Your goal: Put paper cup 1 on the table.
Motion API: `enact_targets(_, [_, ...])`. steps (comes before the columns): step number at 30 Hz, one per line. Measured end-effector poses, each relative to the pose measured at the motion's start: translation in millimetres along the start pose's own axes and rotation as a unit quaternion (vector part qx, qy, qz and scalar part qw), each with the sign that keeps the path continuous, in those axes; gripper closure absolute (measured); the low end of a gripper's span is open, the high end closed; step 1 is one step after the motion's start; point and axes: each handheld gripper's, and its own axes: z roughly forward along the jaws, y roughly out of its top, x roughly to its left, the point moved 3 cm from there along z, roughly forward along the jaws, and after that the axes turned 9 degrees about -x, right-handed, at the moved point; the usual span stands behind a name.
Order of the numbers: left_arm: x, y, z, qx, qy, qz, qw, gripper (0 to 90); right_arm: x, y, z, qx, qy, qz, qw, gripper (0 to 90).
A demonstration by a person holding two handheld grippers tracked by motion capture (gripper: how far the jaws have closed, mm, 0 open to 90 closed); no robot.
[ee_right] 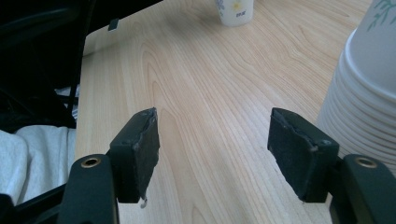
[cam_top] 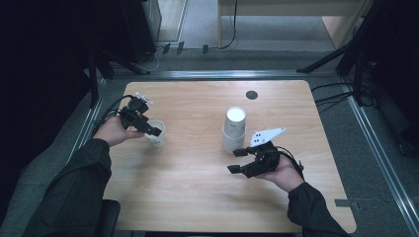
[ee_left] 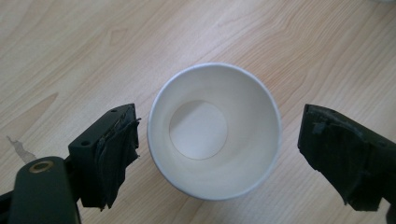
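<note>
One paper cup stands upright on the counter between the wide-open jaws of my left gripper, released I judge, while my right gripper, half open and empty, waits beside the upturned cup stack for the next.

A white, round paper cup stands upright and empty on the pale wooden table, mouth up, between the spread jaws of the left claw with a gap either side, while a white, upside-down stack of paper cups stands just beside the right claw.
</note>
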Motion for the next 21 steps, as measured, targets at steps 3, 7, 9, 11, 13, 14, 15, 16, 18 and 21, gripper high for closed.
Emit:
enact_targets(3, [-0.7,1.8,-10.2,-0.021,-0.002,-0.010,0.9997,13.4,0.2,0.0,0.2,0.001,0.000,-0.001,1.0000,34.4])
enact_targets(7, [-6.8,4.5,-20.4,-0.038,-0.016,-0.008,0.9991,14.7,-0.3,-0.1,0.0,0.001,-0.001,0.001,1.0000,34.6])
enact_targets(9, [-12.1,6.9,-23.3,-0.046,-0.018,-0.003,0.9988,14.8,-0.4,0.0,-0.5,0.000,0.000,0.001,1.0000,34.7])
enact_targets(11, [-18.1,9.7,-26.3,-0.057,-0.017,0.007,0.9982,16.5,-0.5,0.3,-1.4,0.001,-0.001,-0.001,1.0000,34.7])
enact_targets(13, [-24.0,12.6,-28.4,-0.065,-0.023,0.006,0.9976,21.7,-1.0,0.5,-2.6,-0.001,-0.004,-0.002,1.0000,34.8])
enact_targets(14, [-27.0,13.9,-28.9,-0.070,-0.032,0.004,0.9970,22.0,-1.0,0.5,-3.3,0.000,-0.003,0.001,1.0000,35.3])
enact_targets(15, [-29.4,14.8,-29.0,-0.072,-0.037,0.004,0.9967,22.0,-1.4,0.5,-4.0,0.000,-0.002,0.001,1.0000,35.8])
enact_targets(16, [-33.4,16.3,-29.2,-0.073,-0.040,0.006,0.9965,22.1,-1.9,0.5,-4.5,0.000,-0.003,0.000,1.0000,35.8])
enact_targets(18, [-40.0,18.2,-28.7,-0.079,-0.047,0.013,0.9957,22.9,-2.1,0.5,-5.6,-0.002,-0.002,-0.001,1.0000,36.0])
enact_targets(21, [-49.6,19.6,-26.7,-0.088,-0.047,0.023,0.9948,23.6,-2.6,0.8,-7.2,-0.004,-0.003,-0.002,1.0000,36.4])
